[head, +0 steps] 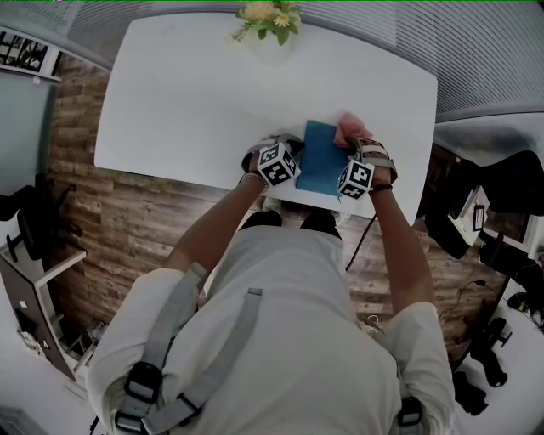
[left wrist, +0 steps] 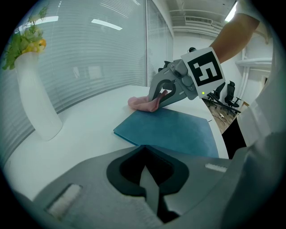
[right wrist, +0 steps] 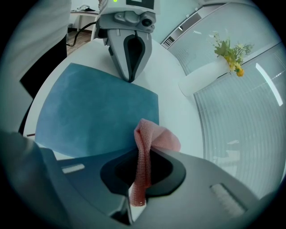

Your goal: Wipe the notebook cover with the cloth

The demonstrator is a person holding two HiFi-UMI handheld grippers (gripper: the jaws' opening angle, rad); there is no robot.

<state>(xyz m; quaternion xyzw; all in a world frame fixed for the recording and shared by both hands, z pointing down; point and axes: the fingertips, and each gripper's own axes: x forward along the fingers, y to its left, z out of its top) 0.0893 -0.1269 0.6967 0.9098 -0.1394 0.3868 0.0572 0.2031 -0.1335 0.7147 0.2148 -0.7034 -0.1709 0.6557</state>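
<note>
A blue notebook (head: pixel 321 158) lies flat near the front edge of the white table (head: pixel 187 102). My right gripper (right wrist: pixel 138 190) is shut on a pink mesh cloth (right wrist: pixel 151 136), which bunches up over the notebook's far right corner (right wrist: pixel 96 114). In the head view the cloth (head: pixel 350 130) shows at the notebook's upper right, beyond my right gripper (head: pixel 353 155). My left gripper (left wrist: pixel 151 190) is shut with nothing between its jaws. Its tip meets the notebook's left edge (left wrist: pixel 172 129). The right gripper view shows the left gripper (right wrist: pixel 129 77) pointing down onto that edge.
A white vase (left wrist: pixel 38 105) with yellow flowers (head: pixel 270 15) stands at the table's far side. Office chairs and cables (head: pixel 497 255) sit on the floor at the right. Wooden floor (head: pixel 110 221) lies below the table's front edge, close to the notebook.
</note>
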